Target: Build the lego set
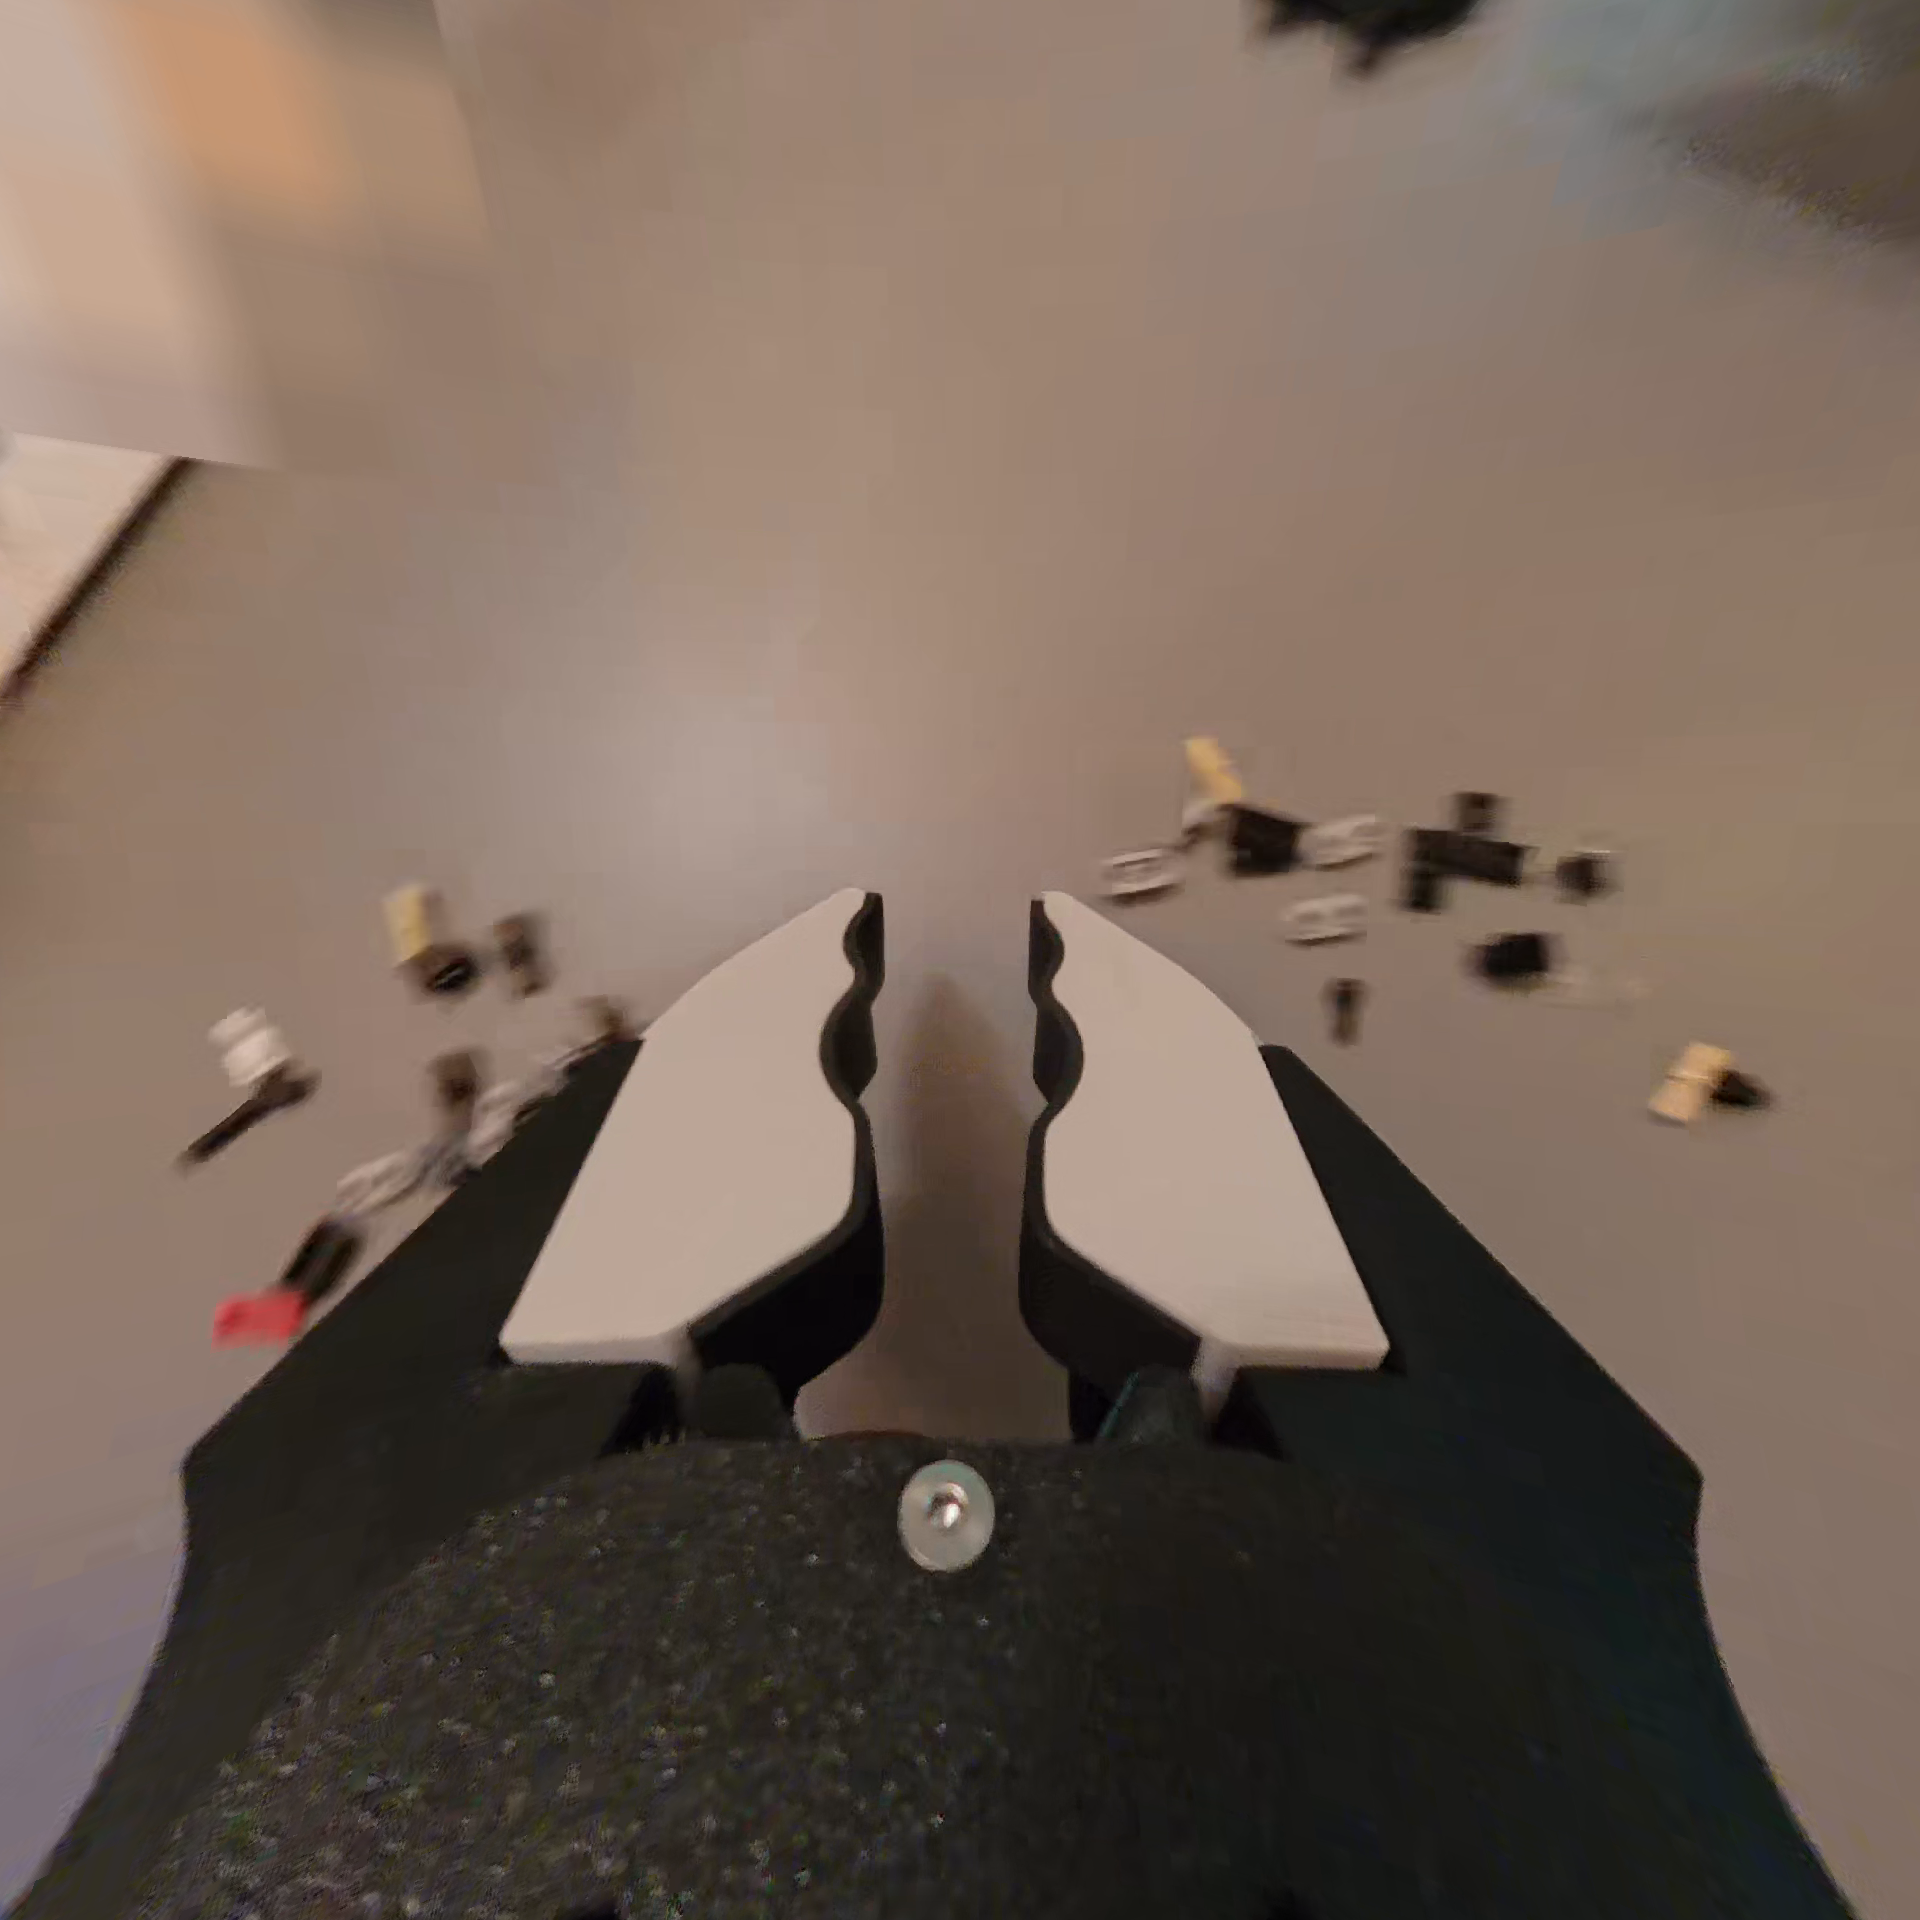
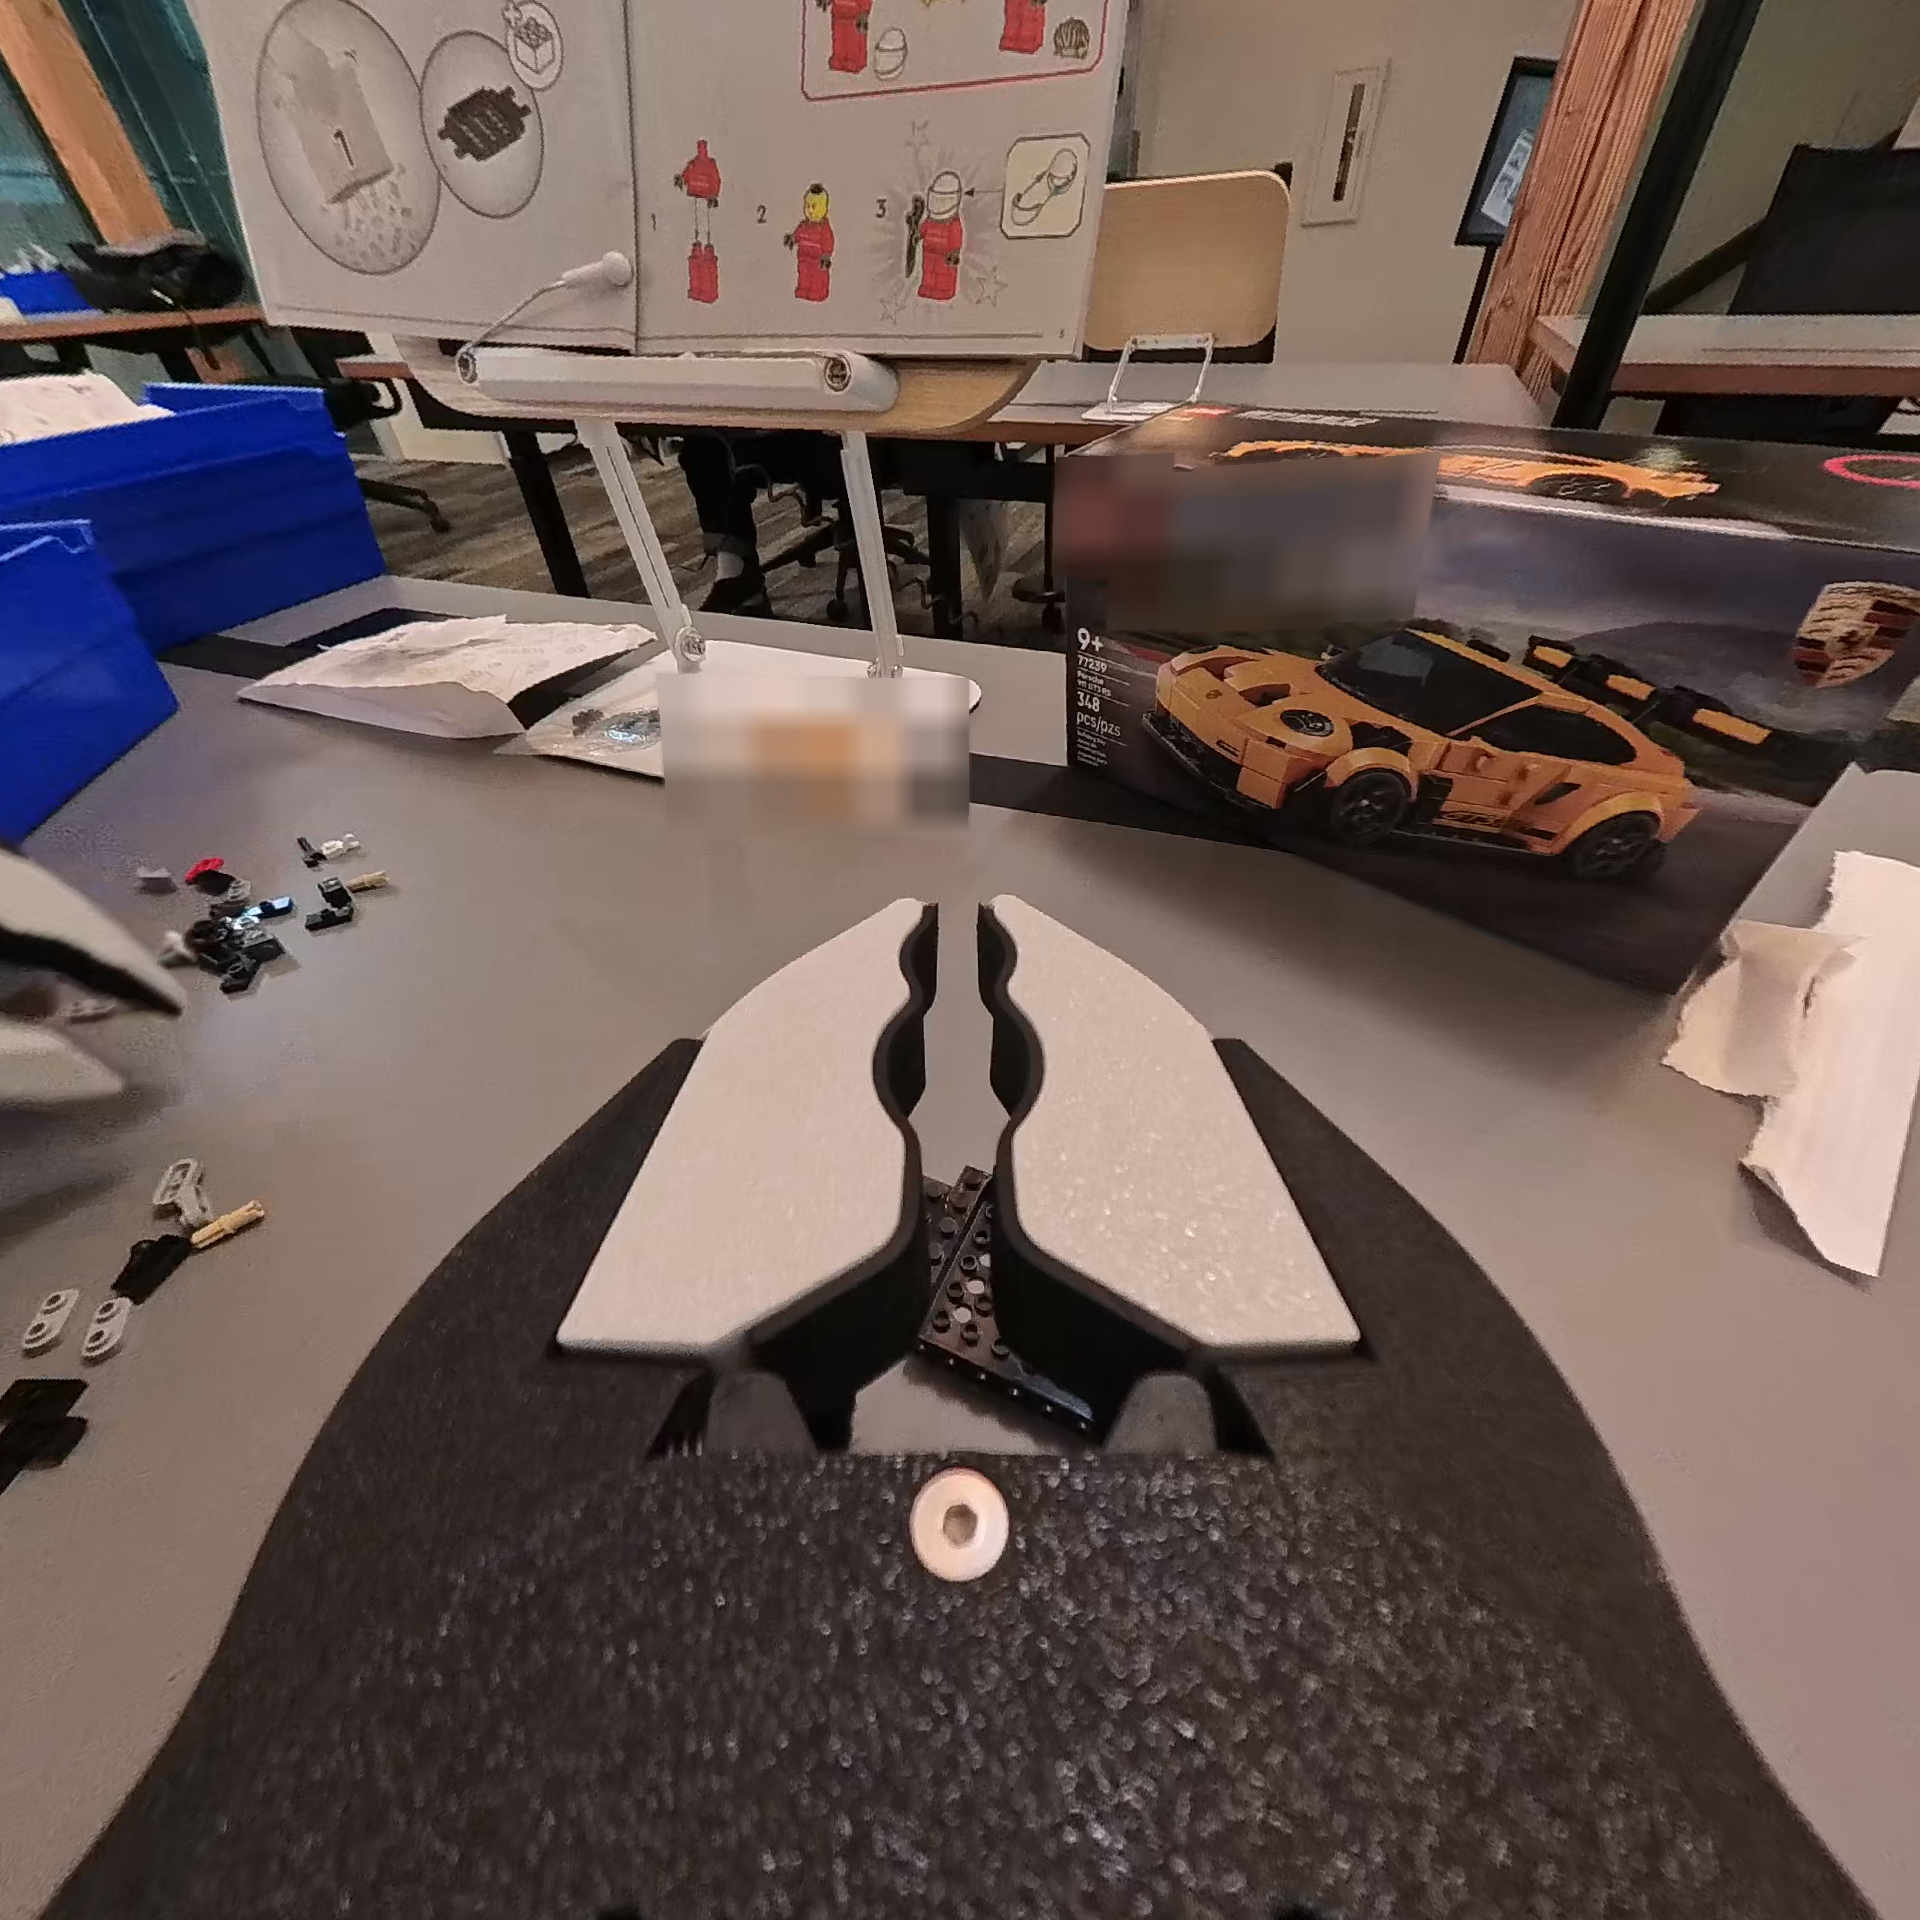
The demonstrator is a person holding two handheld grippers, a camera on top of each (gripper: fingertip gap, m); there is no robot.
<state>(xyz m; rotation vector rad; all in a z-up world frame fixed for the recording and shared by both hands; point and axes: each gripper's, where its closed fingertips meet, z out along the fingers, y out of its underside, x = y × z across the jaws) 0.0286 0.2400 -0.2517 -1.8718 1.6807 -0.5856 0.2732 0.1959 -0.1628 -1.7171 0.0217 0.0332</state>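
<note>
The right gripper (image 2: 957,914) hangs over the grey table (image 2: 1143,935) with its fingers almost closed, with just a thin gap at the tips. A black lego plate (image 2: 961,1278) with studs and holes shows low down between the fingers, near their base. I cannot tell if the fingers pinch it or if it just lies on the table under them. I think it is kept there, in the middle, to be the piece the build starts on.

The left gripper (image 1: 956,914) is open a bit wider, and it holds nothing. That picture is blurry. It points at the loose lego pieces (image 1: 1351,873) spread on the table to its right, with more pieces (image 1: 436,1039) to its left. I think it is going for a small piece.

Farther off, the instruction booklet (image 2: 665,166) stands open on a white stand (image 2: 675,379), so the steps are easy to see. The lego box (image 2: 1455,727) with a yellow car on it sits far right. Torn white paper (image 2: 1829,1060) lies near right, and blue bins (image 2: 156,488) are far left.
</note>
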